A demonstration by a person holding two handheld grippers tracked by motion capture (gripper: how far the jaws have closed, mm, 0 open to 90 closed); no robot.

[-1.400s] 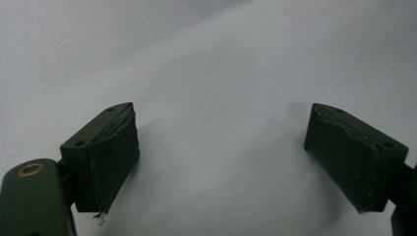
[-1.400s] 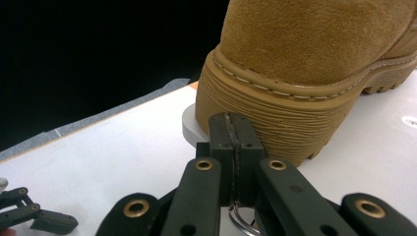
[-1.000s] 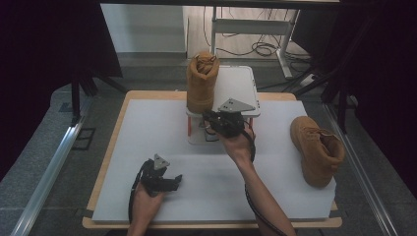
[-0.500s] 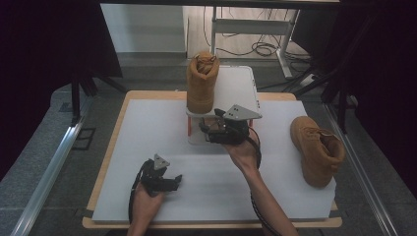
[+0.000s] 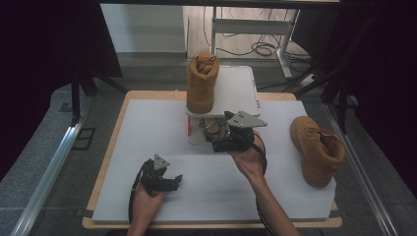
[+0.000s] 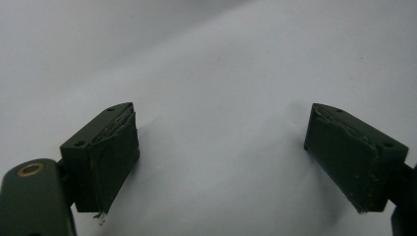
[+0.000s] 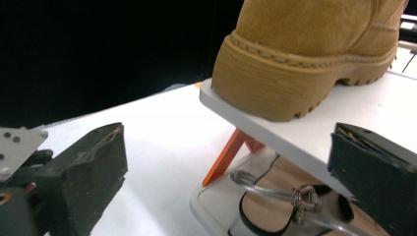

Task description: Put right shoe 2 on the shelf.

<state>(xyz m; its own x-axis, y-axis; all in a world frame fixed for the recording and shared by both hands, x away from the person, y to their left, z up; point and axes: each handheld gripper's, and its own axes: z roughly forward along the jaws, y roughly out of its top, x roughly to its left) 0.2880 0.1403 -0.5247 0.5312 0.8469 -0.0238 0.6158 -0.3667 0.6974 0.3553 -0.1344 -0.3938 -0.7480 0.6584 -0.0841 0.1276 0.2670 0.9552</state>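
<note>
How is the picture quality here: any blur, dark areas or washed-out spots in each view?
High view: dim, surroundings nearly black, the white table evenly lit, tan boot slightly soft. Left gripper view: left claw sharp, bare tabletop behind it pale and featureless. Right gripper view: boot sole crisp, near sandal buckle blurred, background black.

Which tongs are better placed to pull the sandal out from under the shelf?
Probably the right tongs: open, right at the shelf, with the sandal between the jaws in the right gripper view. The left tongs rest open on bare table, farther off.
</note>
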